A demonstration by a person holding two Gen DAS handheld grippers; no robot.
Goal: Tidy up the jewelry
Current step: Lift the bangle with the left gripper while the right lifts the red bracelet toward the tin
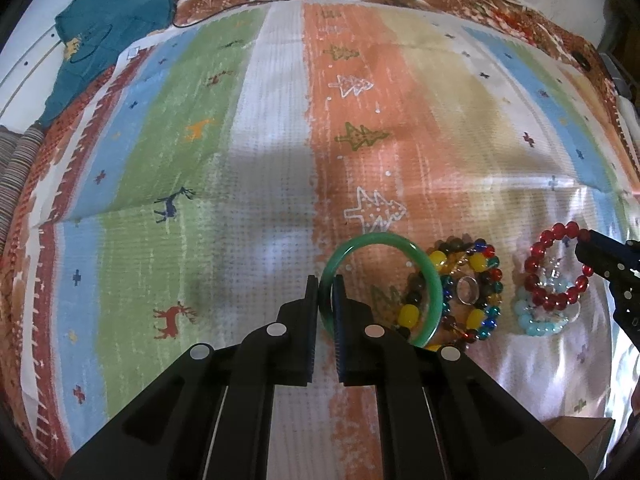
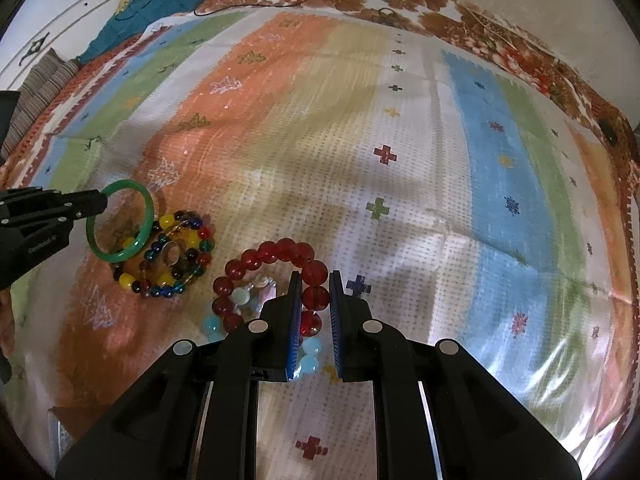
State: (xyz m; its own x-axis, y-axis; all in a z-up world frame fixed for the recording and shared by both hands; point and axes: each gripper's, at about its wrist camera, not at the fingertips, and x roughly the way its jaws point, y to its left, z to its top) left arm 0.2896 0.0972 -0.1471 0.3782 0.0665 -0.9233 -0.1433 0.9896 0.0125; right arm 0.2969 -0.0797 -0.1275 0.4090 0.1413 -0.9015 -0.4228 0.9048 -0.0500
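Both tools are matte black plastic. The left tool (image 1: 326, 300) has two flat fingers lined with ribbed blue pads (image 1: 340, 328) and round silver pivot pins. The right tool (image 2: 314, 300) matches it, with small silver screws showing along its side.

The left claw (image 1: 326, 284) is clamped on the near rim of a green bangle (image 1: 384, 284), which leans over a multicoloured bead bracelet (image 1: 480, 292) with a small ring (image 1: 467, 289) inside it. To the right, the right claw (image 1: 585, 245) pinches a red bead bracelet (image 1: 538, 276) above pale blue beads (image 1: 538, 322), all over a striped cloth (image 1: 260, 160).
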